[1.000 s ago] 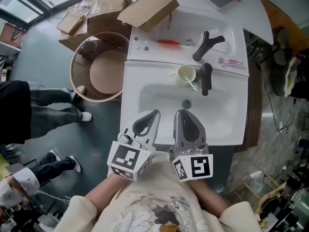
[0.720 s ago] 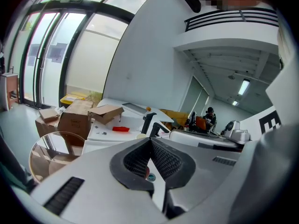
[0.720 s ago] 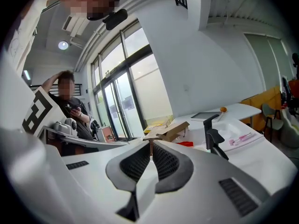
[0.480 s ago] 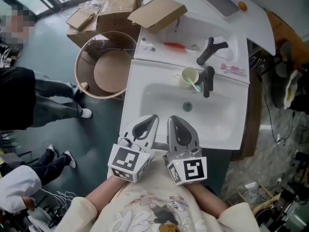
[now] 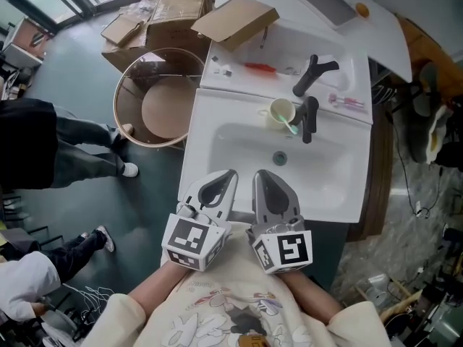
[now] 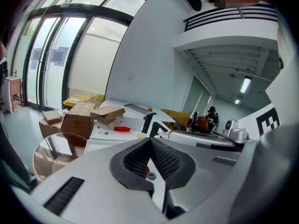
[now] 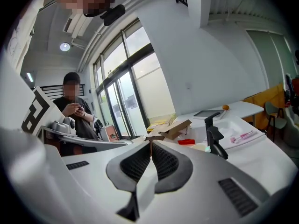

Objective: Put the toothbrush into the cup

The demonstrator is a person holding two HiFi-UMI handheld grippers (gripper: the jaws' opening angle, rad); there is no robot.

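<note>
A cream cup [image 5: 280, 110] stands on the back rim of the white sink [image 5: 217, 114], beside a black faucet [image 5: 309, 118]. A green toothbrush [image 5: 291, 126] leans out of the cup toward the basin. A pink toothbrush [image 5: 347, 103] lies on the counter at the right. My left gripper [image 5: 230, 173] and right gripper [image 5: 262, 173] hover side by side over the sink's front edge, both shut and holding nothing. The right gripper view shows its jaws [image 7: 150, 143] meeting, with the cup [image 7: 198, 147] far ahead. The left gripper [image 6: 150, 139] is likewise closed at its tips.
A second black faucet [image 5: 312, 74] and a red item [image 5: 260, 68] are on the upper counter. An open cardboard box [image 5: 235, 16] sits at its back. A round clear-walled bin [image 5: 155, 96] stands left of the sink. People stand at the far left.
Both grippers have shifted a little along the sink's front edge and now sit closer together. The cup and the green toothbrush have stayed put.
</note>
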